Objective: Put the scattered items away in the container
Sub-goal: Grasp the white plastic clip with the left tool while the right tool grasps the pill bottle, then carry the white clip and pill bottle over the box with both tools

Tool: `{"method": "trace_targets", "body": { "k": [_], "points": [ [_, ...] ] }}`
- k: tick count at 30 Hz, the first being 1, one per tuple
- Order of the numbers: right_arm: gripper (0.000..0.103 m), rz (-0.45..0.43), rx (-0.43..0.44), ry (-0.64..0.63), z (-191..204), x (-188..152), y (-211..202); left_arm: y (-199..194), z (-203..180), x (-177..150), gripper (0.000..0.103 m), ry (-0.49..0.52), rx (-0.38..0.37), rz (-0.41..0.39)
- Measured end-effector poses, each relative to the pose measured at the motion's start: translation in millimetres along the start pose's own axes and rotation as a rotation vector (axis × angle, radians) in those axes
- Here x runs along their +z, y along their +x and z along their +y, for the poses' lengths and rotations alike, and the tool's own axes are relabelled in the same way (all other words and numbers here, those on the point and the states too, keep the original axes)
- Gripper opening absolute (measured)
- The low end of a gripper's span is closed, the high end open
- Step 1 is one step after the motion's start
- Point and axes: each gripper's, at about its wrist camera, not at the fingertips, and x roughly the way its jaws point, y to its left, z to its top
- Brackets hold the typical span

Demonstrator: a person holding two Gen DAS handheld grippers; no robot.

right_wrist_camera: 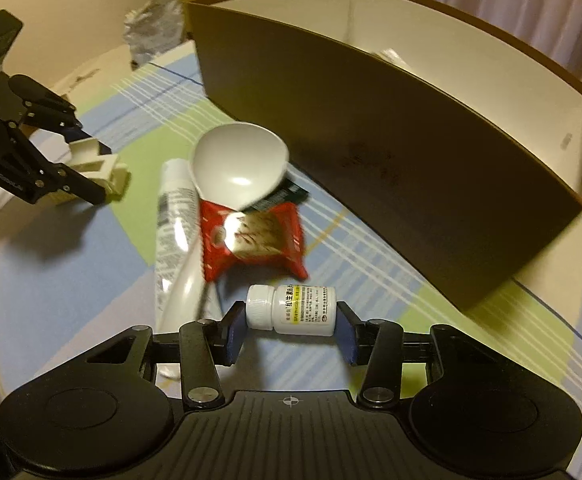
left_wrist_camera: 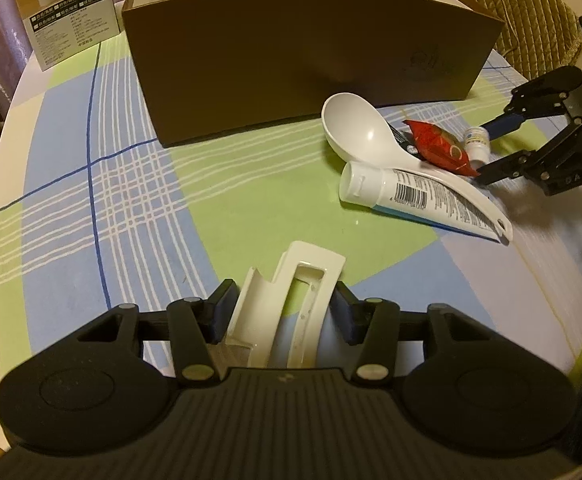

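Right wrist view: right fingers (right_wrist_camera: 290, 322) clamp a small white pill bottle (right_wrist_camera: 291, 309); left fingers (left_wrist_camera: 279, 312) grip a cream bracket (left_wrist_camera: 291, 300).

**Two matte-black handheld grippers, seen up close**

The left gripper (left_wrist_camera: 283, 312) shows a ribbed black housing flanked by two round domed caps. Angular black linkage arms, pinned with silver screws, carry blue pads (left_wrist_camera: 221, 316) on the fingers. The right gripper (right_wrist_camera: 291, 328) has the same build, with a small white crosshair mark on its housing; faint lettering, too small to read, runs along one arm.
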Motion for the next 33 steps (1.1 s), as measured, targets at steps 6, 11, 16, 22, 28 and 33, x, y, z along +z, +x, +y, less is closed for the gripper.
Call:
{"method": "trace_targets", "body": {
  "k": [6,11,16,22,28,33],
  "points": [
    [0.050,0.045,-0.022,0.077,-11.5,-9.7,-13.7,1.7,-2.0,1.8,0.045,0.009,-0.002,-0.002],
    [0.088,-0.024,-0.047,0.083,-7.7,-10.8,-18.4,0.1,-0.5,-0.1,0.045,-0.004,0.002,-0.001],
    [0.061,-0.011,-0.056,0.086,-6.0,-4.7,-9.0,-1.1,1.2,-0.8,0.045,-0.008,0.013,0.008],
    [0.050,0.040,-0.058,0.120,-10.7,-7.4,-7.4,-2.4,-1.2,-1.0,0.043,0.011,0.021,0.016],
    [0.050,0.048,-0.048,0.174,-13.6,-12.4,-16.3,-9.7,-4.9,0.4,0.043,-0.002,0.012,0.009],
    [0.050,0.055,-0.018,0.249,-17.4,-13.4,-26.0,-20.4,-8.6,9.2,0.043,0.005,0.026,-0.003]
  ]
}}
